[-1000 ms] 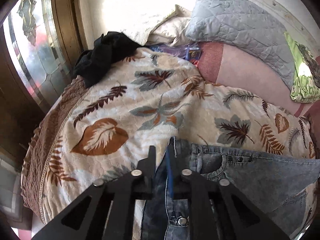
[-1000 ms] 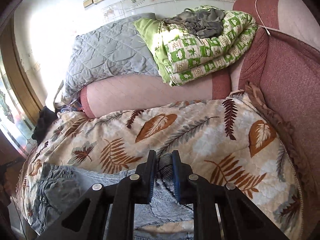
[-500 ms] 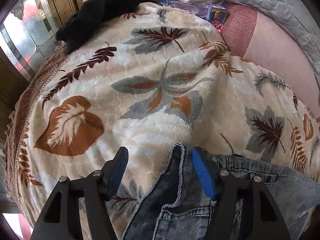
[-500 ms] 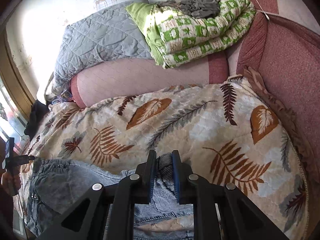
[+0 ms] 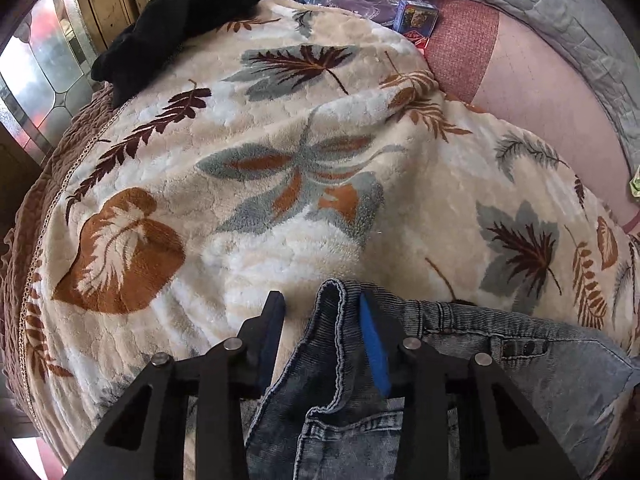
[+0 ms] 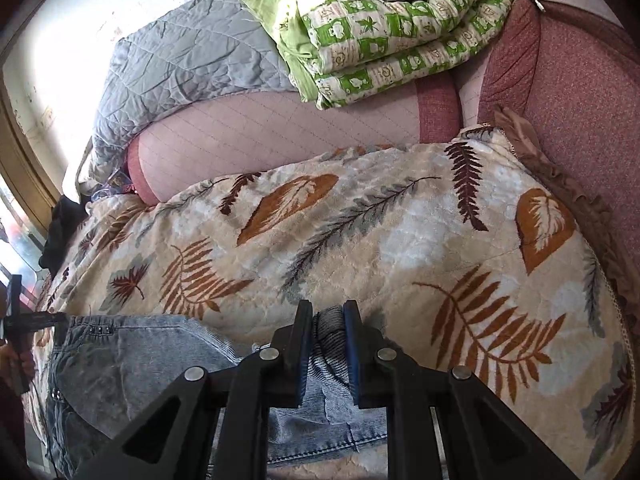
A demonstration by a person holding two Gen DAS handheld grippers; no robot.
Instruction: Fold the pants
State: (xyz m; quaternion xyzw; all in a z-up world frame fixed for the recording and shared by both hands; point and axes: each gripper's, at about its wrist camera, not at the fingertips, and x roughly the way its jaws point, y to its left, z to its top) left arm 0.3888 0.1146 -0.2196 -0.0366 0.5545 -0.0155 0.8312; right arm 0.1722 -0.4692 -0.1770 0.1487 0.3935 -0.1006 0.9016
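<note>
Fingers of your left gripper (image 5: 320,312) closing, waistband of jeans (image 5: 332,360) between them, right pad against denim, left pad clear with blanket (image 5: 280,184) showing in gap. Your right gripper (image 6: 328,320) clenched on bunched fold of jeans. Rest of jeans spread leftward from right fingers across blanket.

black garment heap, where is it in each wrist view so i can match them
Left wrist view: the black garment heap lies top left, on the leaf blanket's far corner by the window.
Right wrist view: a dark sliver at the far left edge.
Shared landmark: the grey quilted pillow.
</note>
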